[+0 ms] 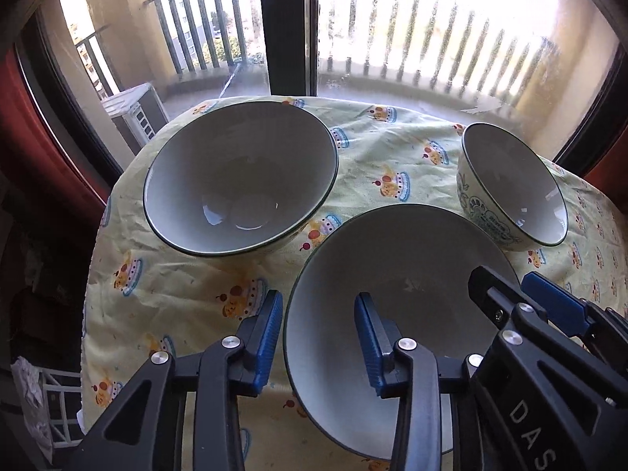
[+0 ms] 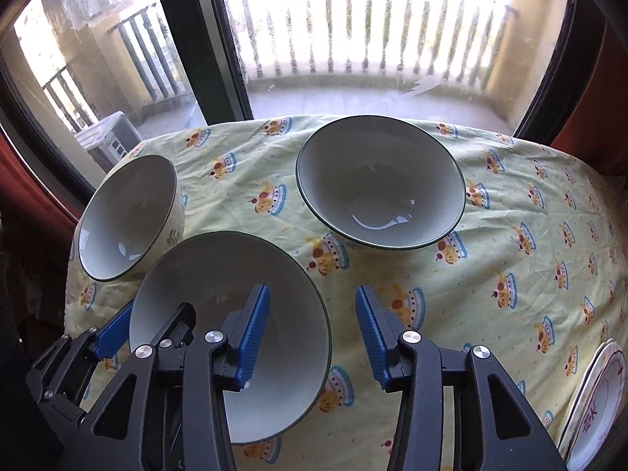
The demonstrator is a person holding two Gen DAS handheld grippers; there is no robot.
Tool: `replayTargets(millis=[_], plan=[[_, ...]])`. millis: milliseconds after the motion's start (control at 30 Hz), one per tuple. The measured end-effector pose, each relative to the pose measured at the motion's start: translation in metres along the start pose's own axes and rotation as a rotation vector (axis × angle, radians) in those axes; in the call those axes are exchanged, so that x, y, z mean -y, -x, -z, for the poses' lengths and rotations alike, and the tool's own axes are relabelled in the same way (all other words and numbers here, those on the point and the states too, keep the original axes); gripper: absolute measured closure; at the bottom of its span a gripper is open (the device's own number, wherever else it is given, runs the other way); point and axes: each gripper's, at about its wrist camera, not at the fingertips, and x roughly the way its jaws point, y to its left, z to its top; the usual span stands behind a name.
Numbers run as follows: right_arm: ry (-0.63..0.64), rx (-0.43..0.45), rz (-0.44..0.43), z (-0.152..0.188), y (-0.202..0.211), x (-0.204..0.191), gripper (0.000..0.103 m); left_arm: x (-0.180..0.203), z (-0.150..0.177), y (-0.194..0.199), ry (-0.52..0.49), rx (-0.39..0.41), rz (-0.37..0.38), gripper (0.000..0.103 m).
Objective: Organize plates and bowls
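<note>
Bowls of white glazed ceramic with thin dark rims stand on a round table under a pale yellow printed tablecloth (image 1: pixel 188 282). Nearest is the wide shallow bowl (image 1: pixel 392 274), just in front of both claws. The left gripper (image 1: pixel 318 337) straddles its left rim, one blue pad outside and one inside, with a gap on each side, so it is spread and pinches nothing. The right gripper (image 2: pixel 312 337) straddles the right rim in the same way, also not pressing.

I judge the bowl stiff, rather heavy, slippery from the glaze and easy to chip; the rim wall is the place to pinch.

Farther back stand the large deep bowl (image 1: pixel 239 176) and the small patterned bowl (image 1: pixel 510 184).

Only the right wrist view shows the white plates with red pattern (image 2: pixel 600 404), stacked at the table edge.
</note>
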Motion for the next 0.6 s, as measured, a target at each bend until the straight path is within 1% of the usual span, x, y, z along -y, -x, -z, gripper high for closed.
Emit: replayTargets(millis=[100,133,167,200,400,600], plan=[[-0.015,-0.026,-0.009,0.0,-0.01,0.001,0.063,0.0,0.0,-0.006,-0.008,-0.011,0.008,0.074],[-0.017,-0.032,-0.012,0.0,-0.013,0.001,0.069,0.001,0.0,-0.007,-0.012,-0.008,0.005,0.076],[-0.018,-0.037,-0.011,0.0,-0.015,0.001,0.077,0.001,0.001,-0.007,-0.017,-0.005,0.002,0.077],[-0.022,-0.04,-0.011,0.001,-0.016,0.002,0.08,0.002,0.001,-0.007,-0.02,0.001,0.002,0.077],[-0.032,-0.042,-0.01,0.002,-0.014,0.004,0.081,0.005,0.002,-0.005,-0.041,-0.015,0.007,0.077],[-0.045,-0.042,0.019,0.011,-0.003,0.017,0.082,0.022,0.012,0.007,-0.076,-0.016,0.027,0.078]])
